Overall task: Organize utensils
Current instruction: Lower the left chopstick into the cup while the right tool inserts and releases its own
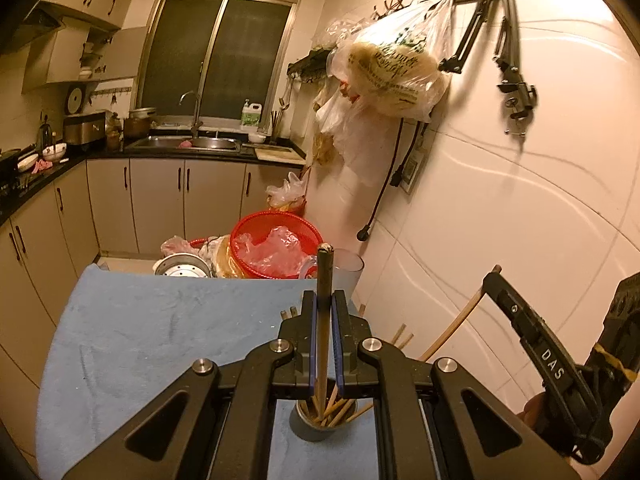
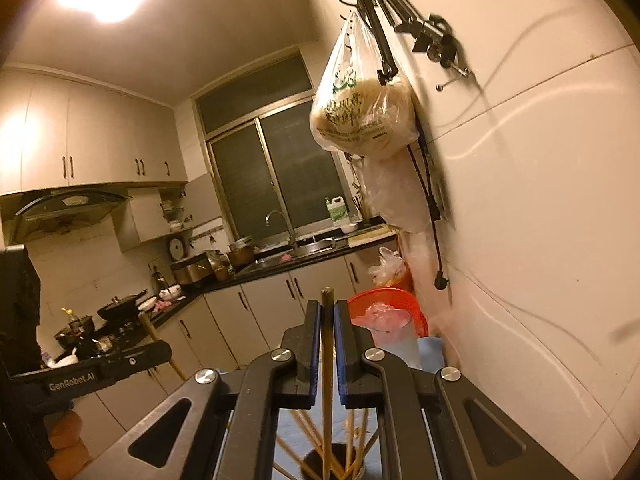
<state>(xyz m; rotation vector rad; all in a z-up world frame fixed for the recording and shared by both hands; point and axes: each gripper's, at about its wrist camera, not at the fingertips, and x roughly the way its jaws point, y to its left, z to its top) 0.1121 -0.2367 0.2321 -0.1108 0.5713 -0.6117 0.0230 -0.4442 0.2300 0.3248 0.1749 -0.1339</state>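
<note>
Chopsticks sit clamped in both my claws: the left gripper (image 1: 324, 300) pinches one chopstick (image 1: 323, 320) upright between its blue pads, and the right gripper (image 2: 327, 308) is closed on another chopstick (image 2: 326, 360) the same way. Each stick's lower end reaches into the round holder (image 1: 316, 428) directly beneath, where the other chopsticks (image 1: 340, 410) lean fanned against its rim. I judge the vertical hold keeps each stick clear of its neighbours. Holder stands on the blue cloth (image 1: 160, 328), with the red basket (image 1: 276, 248) beyond.
</note>
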